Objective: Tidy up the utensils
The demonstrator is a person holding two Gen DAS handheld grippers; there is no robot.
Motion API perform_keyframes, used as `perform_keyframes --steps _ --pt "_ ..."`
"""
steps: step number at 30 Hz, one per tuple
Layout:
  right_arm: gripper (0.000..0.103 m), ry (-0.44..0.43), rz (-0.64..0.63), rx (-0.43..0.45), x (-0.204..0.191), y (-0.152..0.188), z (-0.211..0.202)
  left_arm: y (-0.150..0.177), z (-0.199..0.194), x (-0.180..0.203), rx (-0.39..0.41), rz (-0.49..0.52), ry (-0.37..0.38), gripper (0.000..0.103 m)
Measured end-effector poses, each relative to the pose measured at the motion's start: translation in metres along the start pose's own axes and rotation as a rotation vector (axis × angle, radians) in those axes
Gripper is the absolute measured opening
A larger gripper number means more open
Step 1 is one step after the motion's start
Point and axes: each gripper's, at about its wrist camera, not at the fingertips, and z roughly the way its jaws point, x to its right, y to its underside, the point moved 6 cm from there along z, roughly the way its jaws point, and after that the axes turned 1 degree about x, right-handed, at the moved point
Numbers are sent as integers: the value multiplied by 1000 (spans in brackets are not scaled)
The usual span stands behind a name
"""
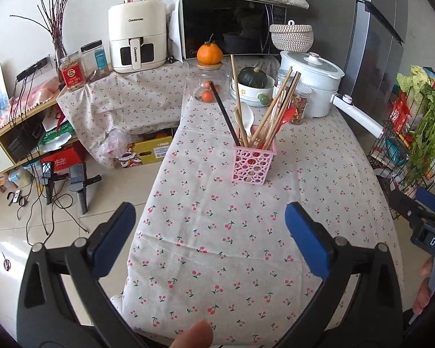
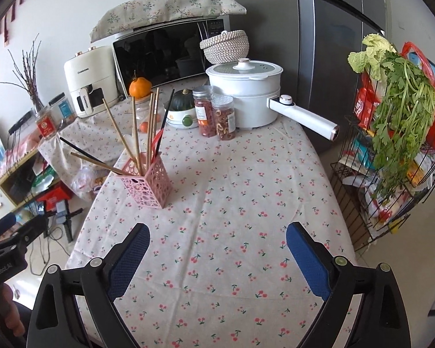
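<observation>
Risk first, going left to right. Left gripper: spread wide, nothing between the blue pads, hanging over bare cloth short of the pink holder. Same for right gripper, wide and empty.

Could tip that holder easily: light plastic lattice, tall and square, top-heavy with splayed chopsticks, a black stick, white spoon and red spoon. Any nudge on a leaning stick probably levers it over.

Thin round wooden sticks, likely to roll in the pads. Soft cherry-print tablecloth, might bunch. Glossy white pot handle jutting out on the right, easy to clip.
</observation>
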Motion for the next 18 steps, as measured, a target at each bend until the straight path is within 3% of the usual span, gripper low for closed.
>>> perform_keyframes --steps 7,18 --pt "103 48 -46 8 -8 0 5 9 14 8 -52 -9 25 102" --pt "103 25 -3 -22 -7 -1 16 10 15 19 -64 -6 60 102"
